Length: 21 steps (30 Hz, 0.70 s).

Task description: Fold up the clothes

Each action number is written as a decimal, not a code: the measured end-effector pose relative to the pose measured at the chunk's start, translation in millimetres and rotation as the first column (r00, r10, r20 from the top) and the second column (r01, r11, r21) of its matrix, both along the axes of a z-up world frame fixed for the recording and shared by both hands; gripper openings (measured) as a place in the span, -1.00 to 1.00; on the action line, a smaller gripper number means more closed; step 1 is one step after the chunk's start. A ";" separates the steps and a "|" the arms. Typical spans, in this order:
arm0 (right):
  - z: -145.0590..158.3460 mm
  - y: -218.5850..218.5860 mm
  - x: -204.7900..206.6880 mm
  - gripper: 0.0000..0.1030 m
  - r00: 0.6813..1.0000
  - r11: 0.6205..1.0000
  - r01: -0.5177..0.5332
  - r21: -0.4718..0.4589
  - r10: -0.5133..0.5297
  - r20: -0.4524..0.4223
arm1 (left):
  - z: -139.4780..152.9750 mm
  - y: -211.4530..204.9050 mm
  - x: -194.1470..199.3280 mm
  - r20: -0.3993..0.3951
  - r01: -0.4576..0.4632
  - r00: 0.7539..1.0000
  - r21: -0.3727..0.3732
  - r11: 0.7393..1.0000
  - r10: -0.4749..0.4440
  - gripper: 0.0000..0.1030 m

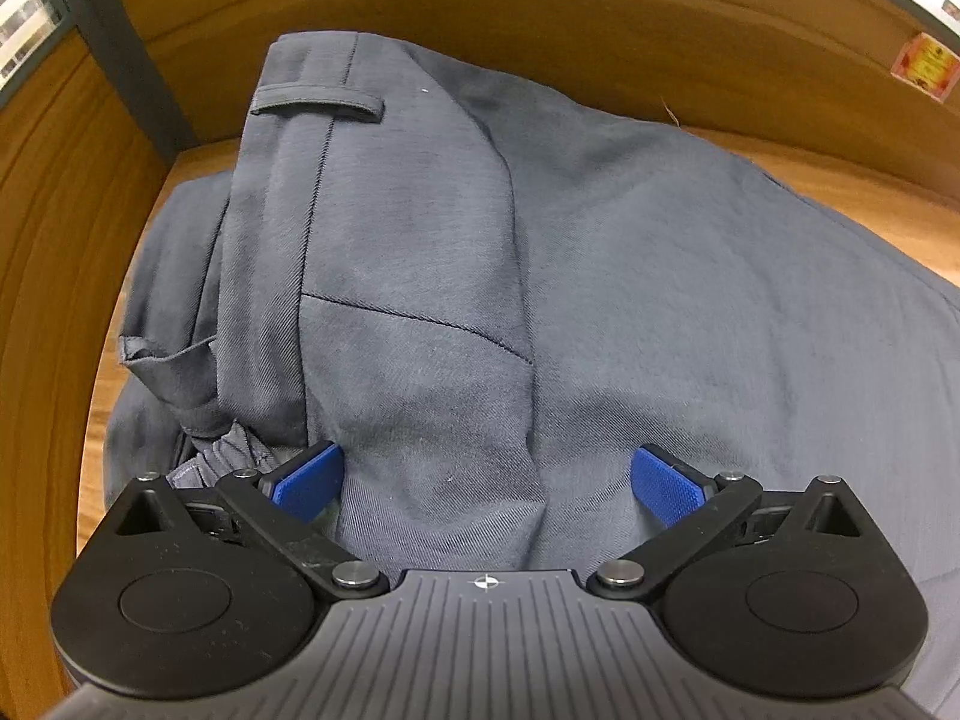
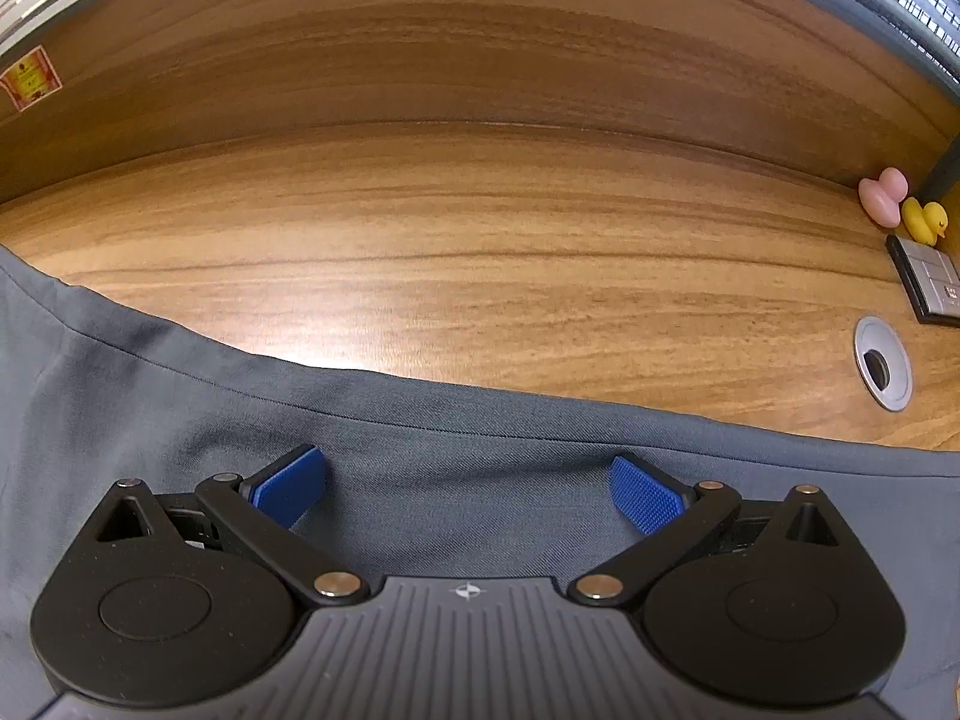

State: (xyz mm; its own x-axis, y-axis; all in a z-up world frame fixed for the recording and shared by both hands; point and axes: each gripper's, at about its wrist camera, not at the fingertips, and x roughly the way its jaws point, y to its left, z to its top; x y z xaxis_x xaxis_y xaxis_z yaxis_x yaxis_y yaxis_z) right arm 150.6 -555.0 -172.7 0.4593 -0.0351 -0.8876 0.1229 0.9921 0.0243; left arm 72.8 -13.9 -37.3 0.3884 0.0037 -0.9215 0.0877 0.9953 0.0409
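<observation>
Grey-blue trousers (image 1: 420,276) lie on the wooden desk, waistband and a belt loop (image 1: 318,105) at the far end, a bunched pocket lining at the left. My left gripper (image 1: 487,480) hovers over the cloth near the waist, open, its blue pads (image 1: 309,480) wide apart with nothing pinched. In the right wrist view a trouser leg (image 2: 180,420) stretches across the lower frame, its seamed edge running left to right. My right gripper (image 2: 468,489) is open just above that leg, blue pads (image 2: 645,501) spread, fabric flat between them.
The wooden desk (image 2: 480,276) stretches beyond the trouser edge to a wooden back panel. At the far right stand a pink duck (image 2: 882,195), a yellow duck (image 2: 927,222), a grey keypad (image 2: 927,279) and a cable grommet (image 2: 882,369). A red sticker (image 1: 927,66) is on the panel.
</observation>
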 end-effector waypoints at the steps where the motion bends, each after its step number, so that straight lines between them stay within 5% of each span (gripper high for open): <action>1: -0.4 0.4 2.5 0.99 1.000 1.000 0.000 -0.001 0.000 0.001 | 0.8 0.3 -2.0 0.000 -0.006 1.000 0.001 1.000 0.006 1.00; 5: -1.2 1.4 12.3 0.99 1.000 1.000 -0.001 -0.003 0.001 0.002 | 3.5 1.7 -11.4 -0.003 -0.009 1.000 0.003 1.000 0.009 0.97; 9: 0.5 3.7 19.3 0.94 1.000 0.999 -0.030 -0.012 0.030 -0.010 | 20.9 -4.3 -16.2 0.009 -0.005 1.000 0.026 1.000 0.005 0.45; 14: 8.9 6.4 16.6 0.69 0.996 0.996 -0.088 -0.021 0.087 -0.012 | 59.1 -16.0 -33.4 0.047 0.108 0.993 -0.009 0.994 -0.108 0.43; 21: 20.9 1.8 9.8 0.51 0.986 0.986 -0.168 -0.026 0.167 -0.027 | 93.0 -70.3 38.4 0.085 0.284 0.954 0.038 0.958 -0.286 0.44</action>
State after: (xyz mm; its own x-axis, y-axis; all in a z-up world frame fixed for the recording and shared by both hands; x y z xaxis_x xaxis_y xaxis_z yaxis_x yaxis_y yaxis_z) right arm 160.4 -553.2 -151.8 0.4391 0.0152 -0.8983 -0.0445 0.9990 -0.0049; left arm 111.2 -84.2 55.7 0.4570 -0.0961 -0.8843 0.3624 0.9280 0.0865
